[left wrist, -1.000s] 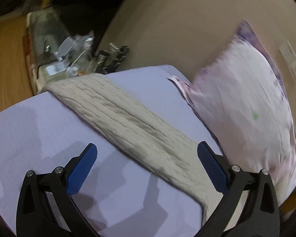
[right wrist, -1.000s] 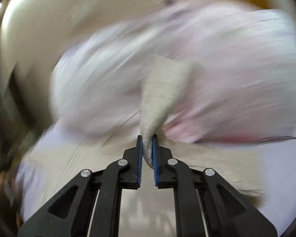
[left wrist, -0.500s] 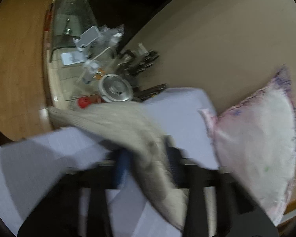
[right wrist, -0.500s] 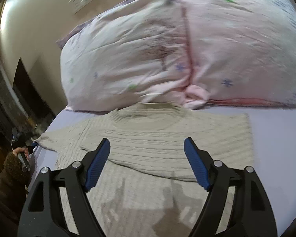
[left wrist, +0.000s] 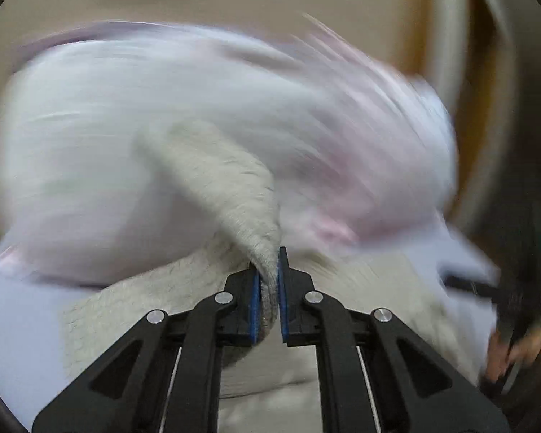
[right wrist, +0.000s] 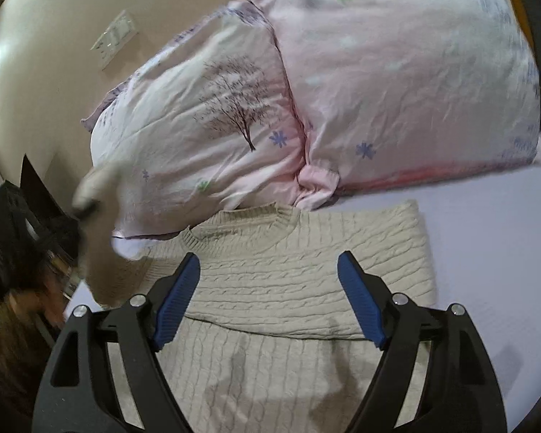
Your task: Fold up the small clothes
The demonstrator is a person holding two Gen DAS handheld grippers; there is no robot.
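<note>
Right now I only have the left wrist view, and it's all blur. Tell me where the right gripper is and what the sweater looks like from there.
Observer: The right gripper is open, holding nothing, above the beige sweater.
Operator: Give me the sweater's state.
Observer: It lies flat on the lavender sheet, with its right sleeve folded across the chest. The collar points at the pink pillows.
Operator: Say where my sleeve is in that view.
Observer: The sleeve shows blurred at the left edge, lifted off the sheet. In your view the left gripper is shut on it.
</note>
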